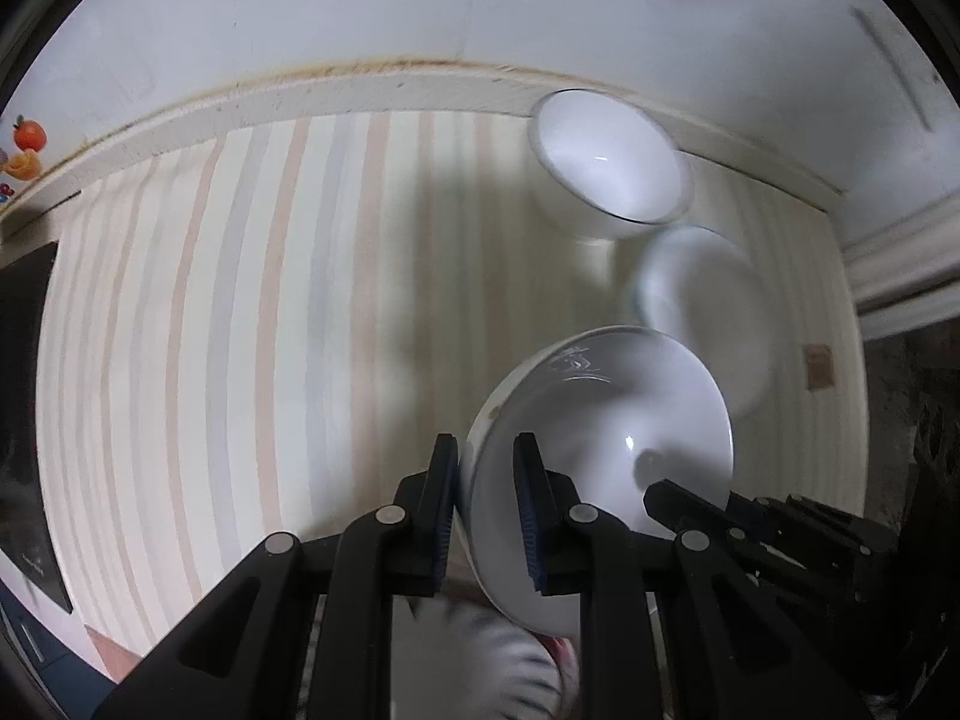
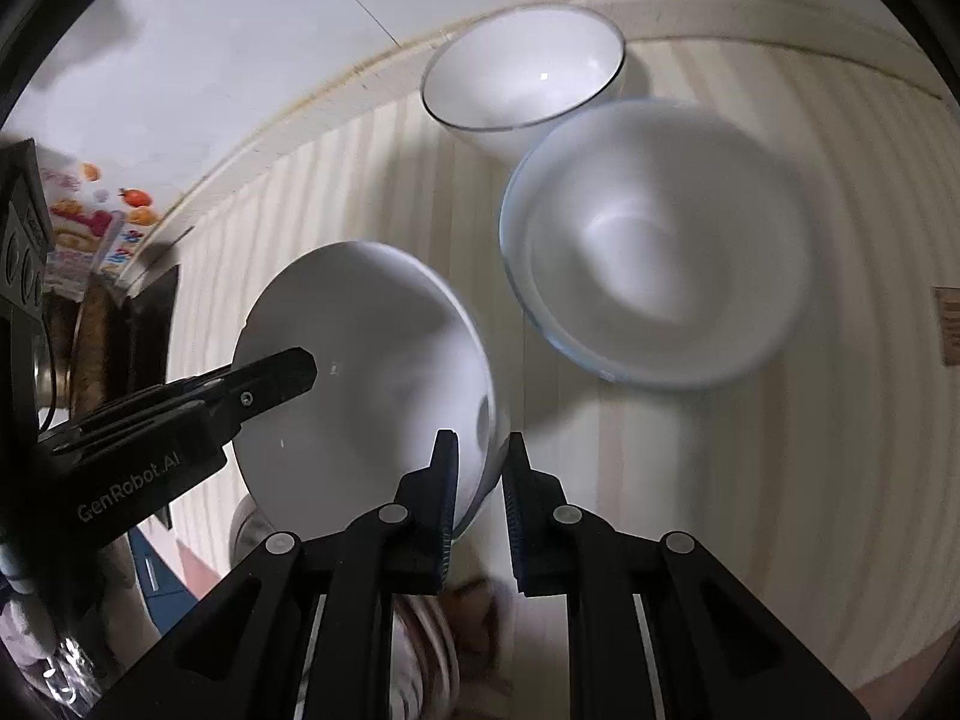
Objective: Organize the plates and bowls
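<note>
A white bowl point(image 1: 606, 432) is held above the striped table, tilted. My left gripper point(image 1: 486, 510) is shut on its left rim. The same bowl point(image 2: 366, 372) shows in the right wrist view, where my right gripper point(image 2: 477, 504) is shut on its right rim and the left gripper point(image 2: 264, 384) reaches over its left side. Two more white bowls stand upright on the table: a near one point(image 2: 654, 240) with a blue rim and a far one point(image 2: 522, 69) by the wall. They also show in the left wrist view, near point(image 1: 702, 306) and far point(image 1: 609, 162).
The striped tablecloth point(image 1: 240, 330) covers the table, which ends at a white wall point(image 1: 420, 6). Colourful packaging point(image 2: 90, 228) and a dark object point(image 1: 24, 408) sit at the table's left end. A small brown tag point(image 2: 948, 324) lies at the right.
</note>
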The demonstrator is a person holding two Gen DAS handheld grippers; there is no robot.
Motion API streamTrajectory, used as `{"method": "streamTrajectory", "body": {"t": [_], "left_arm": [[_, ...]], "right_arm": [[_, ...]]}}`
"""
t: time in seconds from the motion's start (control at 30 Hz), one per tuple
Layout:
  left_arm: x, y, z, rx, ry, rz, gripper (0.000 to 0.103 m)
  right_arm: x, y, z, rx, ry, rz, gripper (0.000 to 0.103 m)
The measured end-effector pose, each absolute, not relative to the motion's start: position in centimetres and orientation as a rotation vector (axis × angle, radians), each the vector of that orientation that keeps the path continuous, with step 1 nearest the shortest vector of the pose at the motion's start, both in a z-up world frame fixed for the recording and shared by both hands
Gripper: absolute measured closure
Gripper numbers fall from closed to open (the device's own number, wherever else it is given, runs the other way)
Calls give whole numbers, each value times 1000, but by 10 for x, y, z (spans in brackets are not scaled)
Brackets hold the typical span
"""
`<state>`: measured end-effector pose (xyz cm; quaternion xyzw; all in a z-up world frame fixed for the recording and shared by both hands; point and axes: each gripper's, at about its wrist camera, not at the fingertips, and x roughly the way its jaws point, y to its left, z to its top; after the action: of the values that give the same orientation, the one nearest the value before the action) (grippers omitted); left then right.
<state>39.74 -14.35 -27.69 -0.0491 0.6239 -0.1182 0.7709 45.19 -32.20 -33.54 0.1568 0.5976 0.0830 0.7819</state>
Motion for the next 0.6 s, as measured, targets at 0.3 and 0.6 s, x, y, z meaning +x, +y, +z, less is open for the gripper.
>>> {"method": "streamTrajectory", "body": {"t": [0.3,0.6], "left_arm": [[341,-199,-238,-26,1281,-352,86],[329,-250,-289,16,1367,-444,86]], "right_arm": [[379,-366,-295,338,1255,167,87],[337,-421,-317,380,1283,68,87]]}}
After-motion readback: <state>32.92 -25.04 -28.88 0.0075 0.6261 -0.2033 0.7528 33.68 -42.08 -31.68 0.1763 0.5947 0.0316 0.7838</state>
